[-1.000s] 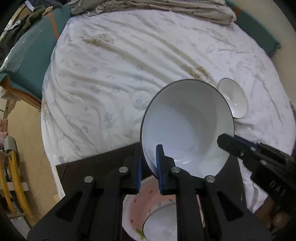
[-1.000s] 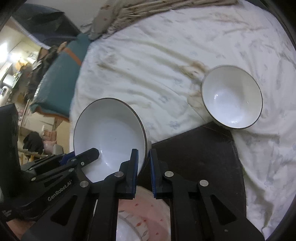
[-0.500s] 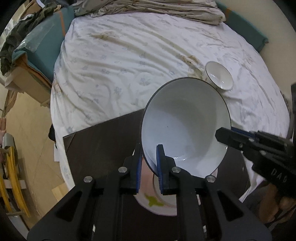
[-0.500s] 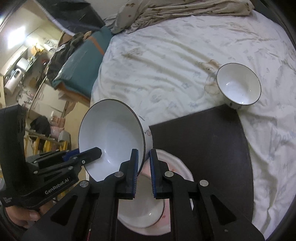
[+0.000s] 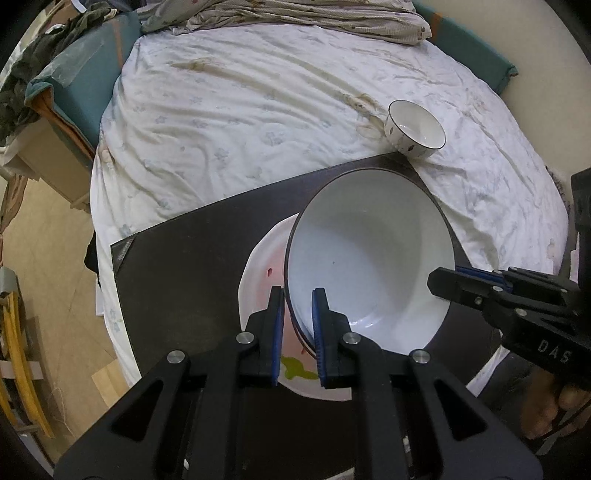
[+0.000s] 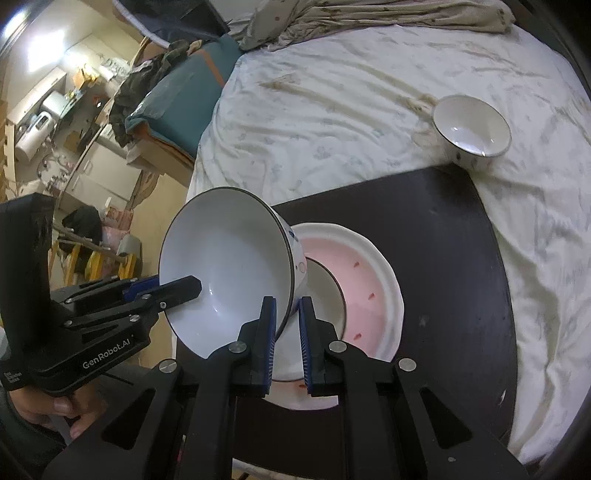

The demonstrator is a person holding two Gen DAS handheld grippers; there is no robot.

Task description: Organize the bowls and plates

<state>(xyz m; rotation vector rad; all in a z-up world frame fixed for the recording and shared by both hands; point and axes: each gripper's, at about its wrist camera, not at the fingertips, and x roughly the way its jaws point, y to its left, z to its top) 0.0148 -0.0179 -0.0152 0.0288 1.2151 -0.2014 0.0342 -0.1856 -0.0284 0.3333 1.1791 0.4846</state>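
A large white bowl with a dark rim (image 5: 369,266) (image 6: 225,266) hangs tilted in the air above a pink and white plate (image 5: 262,273) (image 6: 373,288). My left gripper (image 5: 297,325) is shut on the bowl's near rim. My right gripper (image 6: 288,325) is shut on the opposite rim, and the left wrist view shows it at the right (image 5: 443,284). A smaller white dish (image 6: 325,295) lies on the plate, which rests on a dark board (image 5: 192,258) (image 6: 443,229). A small speckled bowl (image 5: 415,129) (image 6: 472,127) stands upright on the bed just past the board's far corner.
The board lies on a bed with a rumpled white sheet (image 5: 258,122). A crumpled blanket (image 5: 295,18) lies at the bed's far end. Teal cushions (image 6: 177,96) and cluttered furniture stand to the left, beyond the bed's edge. A hand (image 6: 66,410) grips the left tool.
Both grippers have carried the large bowl back from the sheet to above the board. The plate now shows more fully beneath it, and the small bowl looks farther away.
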